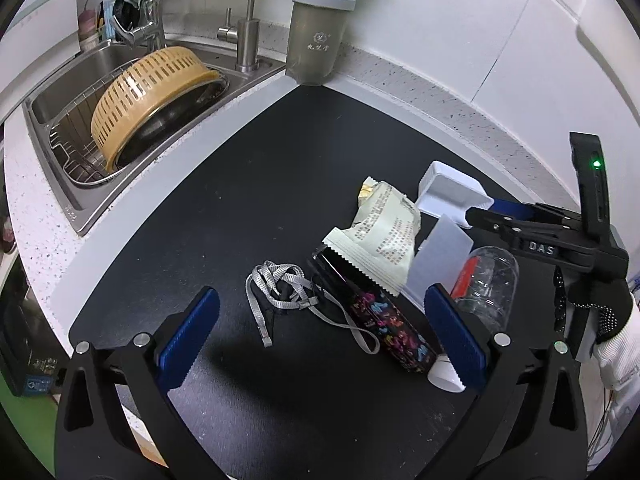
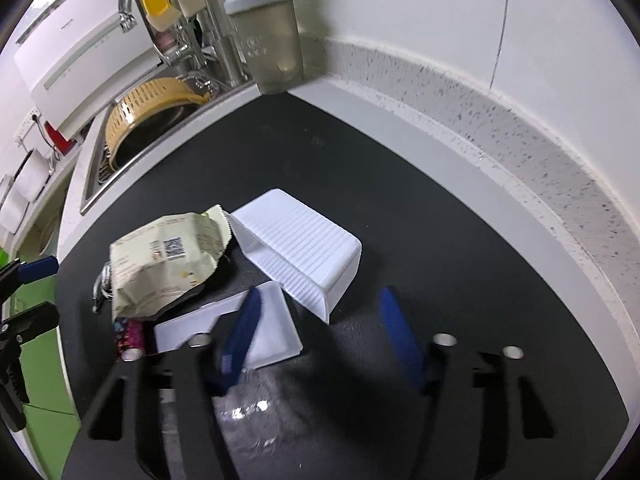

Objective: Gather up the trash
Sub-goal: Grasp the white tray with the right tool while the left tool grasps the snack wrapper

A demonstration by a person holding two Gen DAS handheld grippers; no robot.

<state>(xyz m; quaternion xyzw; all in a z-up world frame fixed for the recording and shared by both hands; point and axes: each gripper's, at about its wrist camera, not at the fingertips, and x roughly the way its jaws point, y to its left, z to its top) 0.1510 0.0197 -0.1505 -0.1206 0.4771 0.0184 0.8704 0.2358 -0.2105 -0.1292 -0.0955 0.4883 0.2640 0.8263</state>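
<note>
The trash lay in a heap on the black surface (image 1: 248,200): a crumpled snack bag (image 1: 384,228), a dark box with bright letters (image 1: 380,320), a gray strap (image 1: 280,284), a white tub (image 2: 300,248), a flat white lid (image 2: 276,332) and a clear bottle (image 1: 488,284). The left claw (image 1: 316,336) hung over the strap and box with its blue pads spread wide, holding nothing. The right claw (image 2: 324,336) sat half spread by the lid, pinching nothing. A yellow basket (image 1: 152,96) lay in the sink (image 1: 60,92).
</note>
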